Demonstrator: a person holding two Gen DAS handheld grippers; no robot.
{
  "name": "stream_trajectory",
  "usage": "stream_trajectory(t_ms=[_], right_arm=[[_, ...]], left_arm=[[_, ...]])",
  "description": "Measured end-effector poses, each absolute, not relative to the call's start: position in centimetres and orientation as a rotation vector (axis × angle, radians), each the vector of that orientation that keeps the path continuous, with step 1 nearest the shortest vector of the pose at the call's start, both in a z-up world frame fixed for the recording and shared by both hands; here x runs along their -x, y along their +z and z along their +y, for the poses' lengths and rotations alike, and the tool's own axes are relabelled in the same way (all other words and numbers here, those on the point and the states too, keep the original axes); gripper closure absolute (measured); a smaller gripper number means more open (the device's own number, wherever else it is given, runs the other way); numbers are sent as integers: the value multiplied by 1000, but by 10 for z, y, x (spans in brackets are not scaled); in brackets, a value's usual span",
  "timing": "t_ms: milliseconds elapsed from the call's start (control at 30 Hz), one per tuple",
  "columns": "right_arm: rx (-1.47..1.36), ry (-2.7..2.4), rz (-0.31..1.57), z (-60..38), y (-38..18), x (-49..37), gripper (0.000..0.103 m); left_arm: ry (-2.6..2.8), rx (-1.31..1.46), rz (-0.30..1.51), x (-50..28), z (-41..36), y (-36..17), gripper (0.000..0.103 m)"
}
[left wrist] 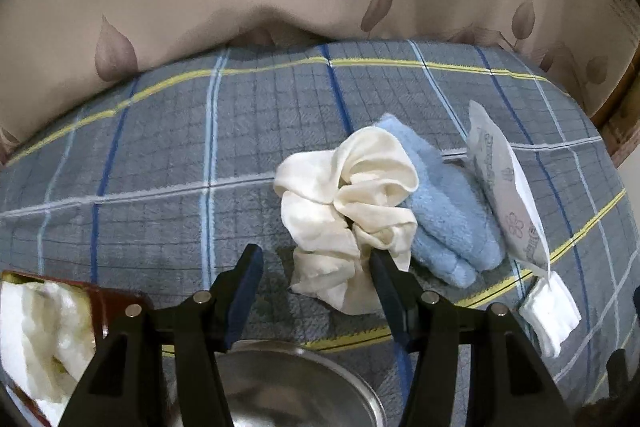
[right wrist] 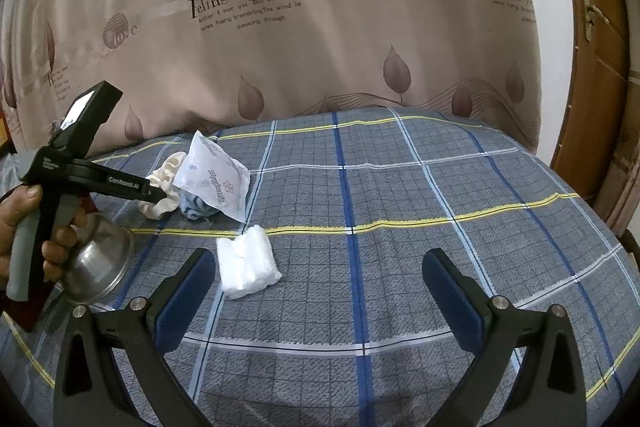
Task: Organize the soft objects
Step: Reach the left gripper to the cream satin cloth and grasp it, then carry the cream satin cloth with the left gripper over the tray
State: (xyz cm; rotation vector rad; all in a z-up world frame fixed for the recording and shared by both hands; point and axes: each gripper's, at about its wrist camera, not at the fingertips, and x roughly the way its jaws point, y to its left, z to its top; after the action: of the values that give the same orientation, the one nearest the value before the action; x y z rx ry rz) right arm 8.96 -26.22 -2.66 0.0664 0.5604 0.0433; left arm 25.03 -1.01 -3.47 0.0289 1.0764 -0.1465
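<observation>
Cream scrunchie (left wrist: 352,203) against blue towel (left wrist: 448,227), wipes packet (left wrist: 504,195) beyond; both claws wide, empty.

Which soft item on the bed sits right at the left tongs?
The cream scrunchie; the blue cloth, packet and white wad lie farther away.

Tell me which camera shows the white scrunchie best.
The left wrist view: the scrunchie sits close and central, folds clear, with the open left gripper over its near edge. In the right wrist view only a small part of the scrunchie shows, far off, partly behind the left gripper and the packet.
</observation>
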Motion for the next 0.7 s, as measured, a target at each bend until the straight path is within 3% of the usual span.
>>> stream_trajectory(t_ms=[200,267,333,700], right_arm=[[-76,53,558,-263,-27,-89,0],[-78,54,561,-262,-28,-90,0],[-80,54,561,-261,-28,-90,0],[-94,50,561,-265,-28,-89,0]], left_arm=[[-159,-31,1127,-258,-11,-42,47],[-202,-32,1137,-259,-15,-44,81],[-207,-41,1133,-259,-18,-42,95],[-130,-41,956,-202,-5,2,96]])
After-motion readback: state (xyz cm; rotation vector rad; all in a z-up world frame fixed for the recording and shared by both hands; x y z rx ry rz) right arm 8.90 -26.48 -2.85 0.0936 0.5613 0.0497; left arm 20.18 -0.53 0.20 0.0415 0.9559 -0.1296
